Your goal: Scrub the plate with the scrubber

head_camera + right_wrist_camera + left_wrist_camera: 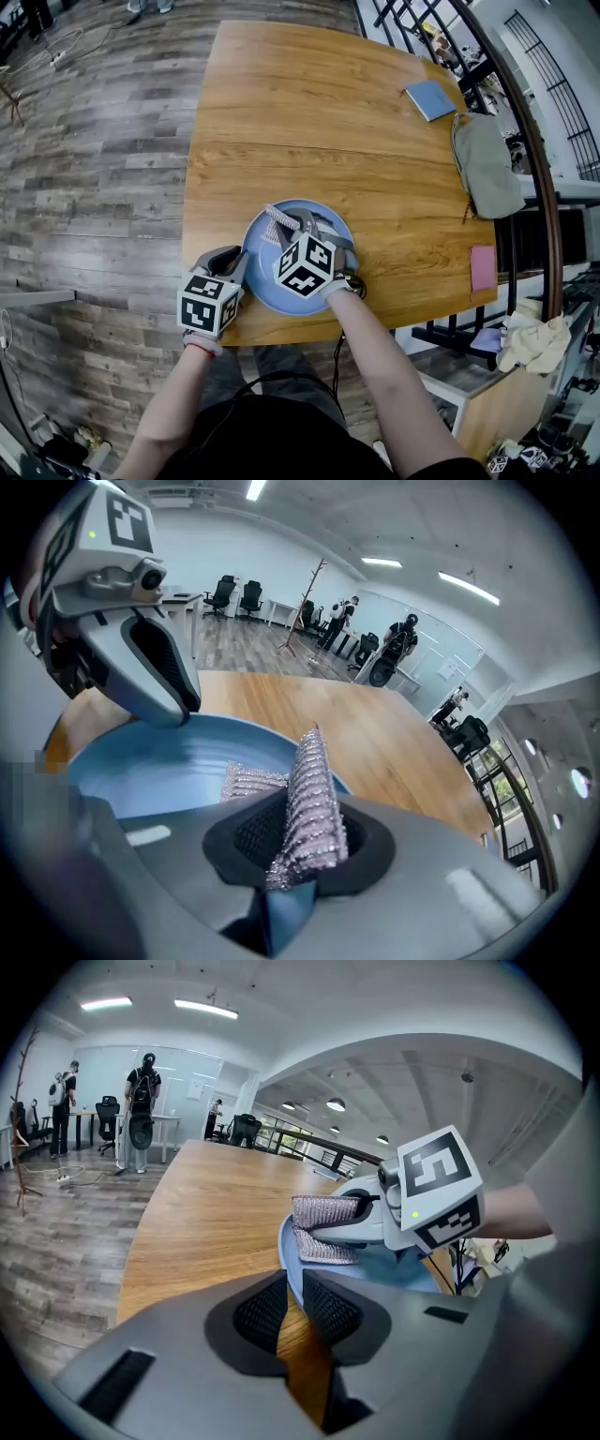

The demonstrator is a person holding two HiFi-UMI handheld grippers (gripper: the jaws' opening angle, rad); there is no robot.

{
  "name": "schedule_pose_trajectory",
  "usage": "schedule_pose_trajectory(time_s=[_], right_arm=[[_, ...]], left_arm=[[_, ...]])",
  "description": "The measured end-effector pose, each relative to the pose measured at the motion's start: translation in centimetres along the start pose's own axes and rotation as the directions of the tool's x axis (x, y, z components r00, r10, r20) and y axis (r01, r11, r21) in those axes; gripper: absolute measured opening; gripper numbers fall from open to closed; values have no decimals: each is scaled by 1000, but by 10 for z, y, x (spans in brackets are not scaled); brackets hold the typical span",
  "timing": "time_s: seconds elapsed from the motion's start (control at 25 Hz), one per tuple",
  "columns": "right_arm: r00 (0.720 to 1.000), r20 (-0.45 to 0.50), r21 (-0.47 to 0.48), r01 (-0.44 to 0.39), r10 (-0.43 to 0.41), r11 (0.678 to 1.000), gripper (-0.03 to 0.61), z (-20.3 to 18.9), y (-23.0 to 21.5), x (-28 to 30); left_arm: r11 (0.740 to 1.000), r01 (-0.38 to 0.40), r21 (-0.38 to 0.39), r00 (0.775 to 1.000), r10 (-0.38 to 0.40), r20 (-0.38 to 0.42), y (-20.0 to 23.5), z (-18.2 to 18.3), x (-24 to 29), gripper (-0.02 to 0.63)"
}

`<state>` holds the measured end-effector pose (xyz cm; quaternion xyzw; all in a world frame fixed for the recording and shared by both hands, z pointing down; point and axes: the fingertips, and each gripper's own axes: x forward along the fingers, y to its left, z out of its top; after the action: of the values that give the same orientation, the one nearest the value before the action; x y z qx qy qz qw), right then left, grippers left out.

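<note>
a round light blue plate sits at the near edge of the brown wooden table, in the lower middle of the head view. the left gripper is at the plate's left rim. its two jaws pinch that rim tight between them. the right gripper is over the plate, just right of the left one. its jaws are squeezed on a shiny silver woven scrubber. the scrubber is folded: one part sticks up between the jaws, and the other part reaches down to the upper left of the plate. at the upper right of the head view, well away from the plate, a blue square thing and a grey-green cloth bag lie on the table.
</note>
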<state>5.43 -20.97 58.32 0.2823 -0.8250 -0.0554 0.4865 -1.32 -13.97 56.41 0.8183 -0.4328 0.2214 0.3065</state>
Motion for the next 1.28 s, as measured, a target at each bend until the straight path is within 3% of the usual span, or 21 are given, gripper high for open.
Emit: schedule_pose_trajectory(time_s=[0.48, 0.72, 1.04, 1.28], right_arm=[[985, -133, -48, 107, -113, 993, 58, -54, -42, -15], [969, -216, 26, 128, -119, 991, 58, -80, -45, -30], [963, -264, 135, 89, -50, 987, 58, -105, -36, -51], [946, -320, 163, 3, 50, 987, 58, -112, -17, -65]], left_arm=[[1000, -5, 9, 1000, 5, -4, -1, 1, 2, 48], [1000, -9, 8, 1000, 9, -2, -1, 0, 1, 48], [1000, -10, 5, 1000, 10, 4, 0, 2, 3, 48], [1000, -16, 13, 1000, 16, -3, 2, 3, 2, 43]])
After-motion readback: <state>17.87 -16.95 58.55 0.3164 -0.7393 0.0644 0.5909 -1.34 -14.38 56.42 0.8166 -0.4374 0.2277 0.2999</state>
